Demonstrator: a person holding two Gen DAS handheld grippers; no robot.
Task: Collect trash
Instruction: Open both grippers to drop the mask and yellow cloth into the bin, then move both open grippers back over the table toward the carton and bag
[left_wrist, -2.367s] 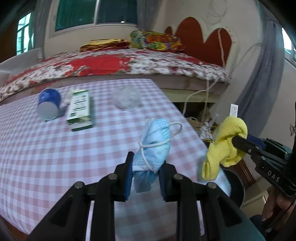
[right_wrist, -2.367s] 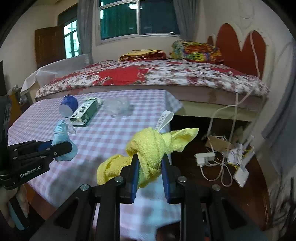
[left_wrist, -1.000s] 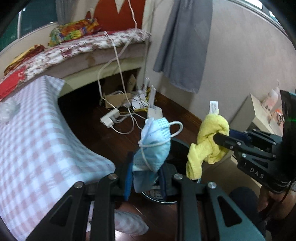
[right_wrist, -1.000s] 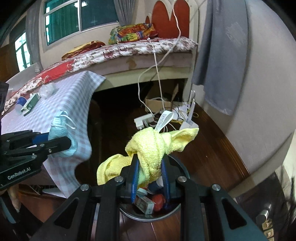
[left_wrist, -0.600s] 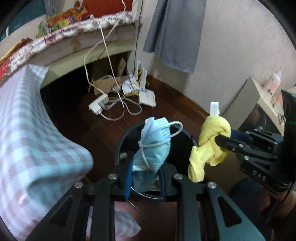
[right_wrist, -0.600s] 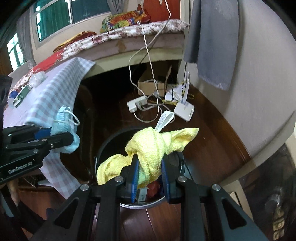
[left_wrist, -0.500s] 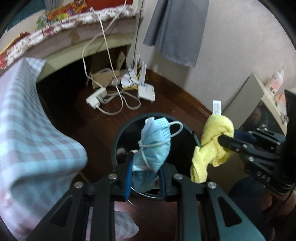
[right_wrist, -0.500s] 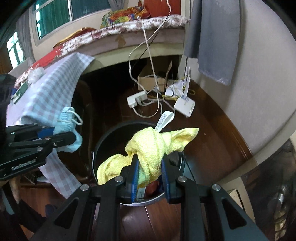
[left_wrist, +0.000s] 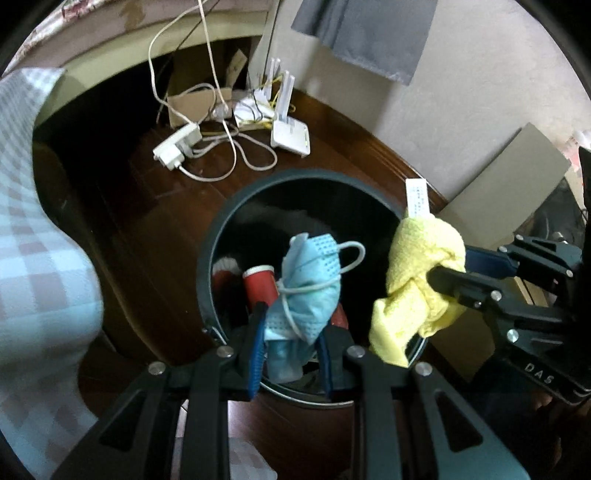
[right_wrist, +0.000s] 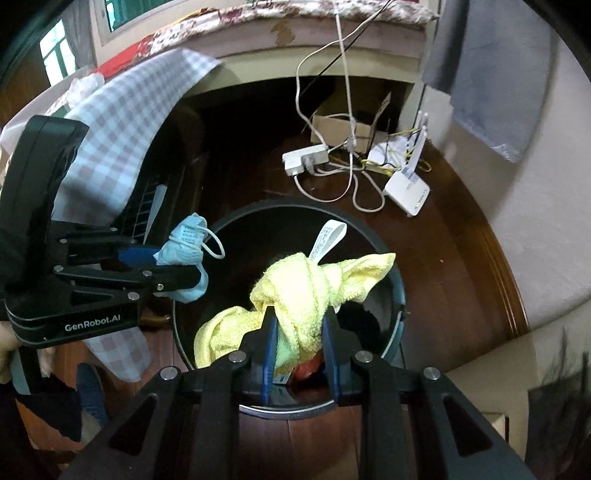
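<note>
Upright — face mask (left_wrist: 306, 284) above bin (left_wrist: 221, 221)

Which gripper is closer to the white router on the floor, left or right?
Right, probably. The right gripper holds the yellow cloth over the trash bin's router side; the left gripper, with the blue mask, is over the far side by the tablecloth.

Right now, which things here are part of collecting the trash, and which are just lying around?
Part of the job:
- blue face mask, in the left gripper
- yellow cloth, in the right gripper
- trash bin

Lying about:
- white router
- power strip with its cables
- cardboard box
</note>
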